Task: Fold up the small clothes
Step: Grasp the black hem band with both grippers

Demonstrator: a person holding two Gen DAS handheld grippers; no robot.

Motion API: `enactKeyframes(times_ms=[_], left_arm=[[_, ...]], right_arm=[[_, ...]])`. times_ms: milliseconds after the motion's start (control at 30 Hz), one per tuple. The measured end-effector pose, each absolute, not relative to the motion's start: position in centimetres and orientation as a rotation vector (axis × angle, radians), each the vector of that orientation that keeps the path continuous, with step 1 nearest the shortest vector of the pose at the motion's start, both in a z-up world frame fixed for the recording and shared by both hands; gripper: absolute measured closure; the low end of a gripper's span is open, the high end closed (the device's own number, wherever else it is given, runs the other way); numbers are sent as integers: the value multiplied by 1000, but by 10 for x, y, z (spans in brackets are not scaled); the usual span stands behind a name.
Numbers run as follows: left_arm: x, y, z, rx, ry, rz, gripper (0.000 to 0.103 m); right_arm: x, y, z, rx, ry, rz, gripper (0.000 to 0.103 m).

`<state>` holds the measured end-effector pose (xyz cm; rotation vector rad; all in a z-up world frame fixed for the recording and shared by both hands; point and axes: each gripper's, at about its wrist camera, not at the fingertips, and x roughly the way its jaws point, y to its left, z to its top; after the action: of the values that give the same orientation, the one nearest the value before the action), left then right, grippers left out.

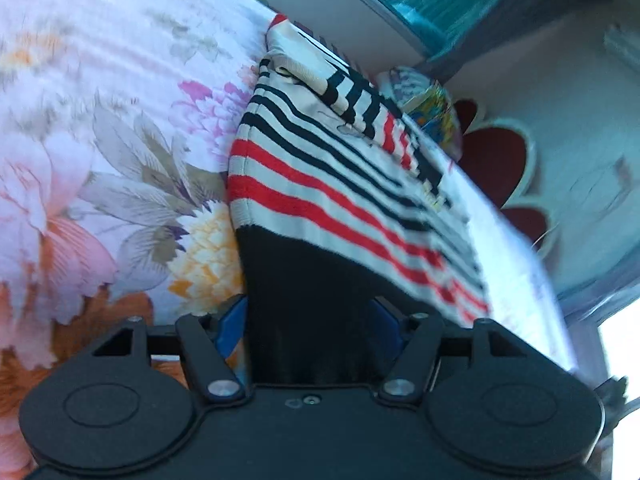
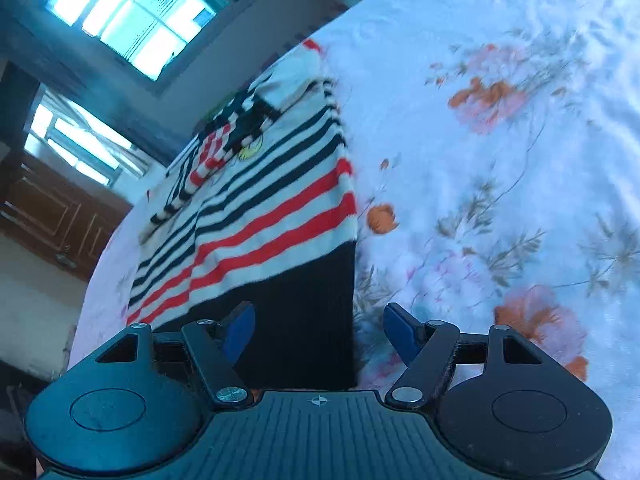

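A small striped knit garment (image 1: 320, 184) lies flat on the floral bed sheet (image 1: 100, 140), with navy and red stripes on cream and a wide black hem nearest me. Its sleeves are folded across the upper part. My left gripper (image 1: 308, 324) straddles the black hem. The cloth fills the gap between its blue pads (image 1: 229, 330), and I see no pinch in it. In the right wrist view the same garment (image 2: 260, 216) lies left of centre. My right gripper (image 2: 320, 330) stands open over the hem's right corner, and its right pad (image 2: 400, 334) is clear of the cloth.
The flowered sheet (image 2: 500, 160) stretches wide to the right of the garment. A colourful patterned item (image 1: 432, 108) lies by the bed's far edge, beside a red flower shape (image 1: 492, 160). Windows (image 2: 132, 12) and a wooden cabinet (image 2: 48, 216) stand beyond the bed.
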<state>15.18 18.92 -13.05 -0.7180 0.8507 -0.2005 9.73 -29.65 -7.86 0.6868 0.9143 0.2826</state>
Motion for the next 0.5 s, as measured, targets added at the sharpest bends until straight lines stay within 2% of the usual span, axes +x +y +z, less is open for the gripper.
enactKeyframes(times_ms=[100, 233, 333, 500], left_arm=[[161, 200, -144, -841, 836, -219, 61], [170, 204, -153, -930, 825, -251, 62], [174, 198, -155, -933, 825, -276, 59], [166, 188, -152, -883, 823, -286, 60]], right_arm=[[103, -298, -86, 724, 927, 300, 32], [108, -295, -89, 757, 917, 324, 33], [114, -293, -92, 760, 919, 325, 44], [112, -297, -95, 795, 910, 313, 52]])
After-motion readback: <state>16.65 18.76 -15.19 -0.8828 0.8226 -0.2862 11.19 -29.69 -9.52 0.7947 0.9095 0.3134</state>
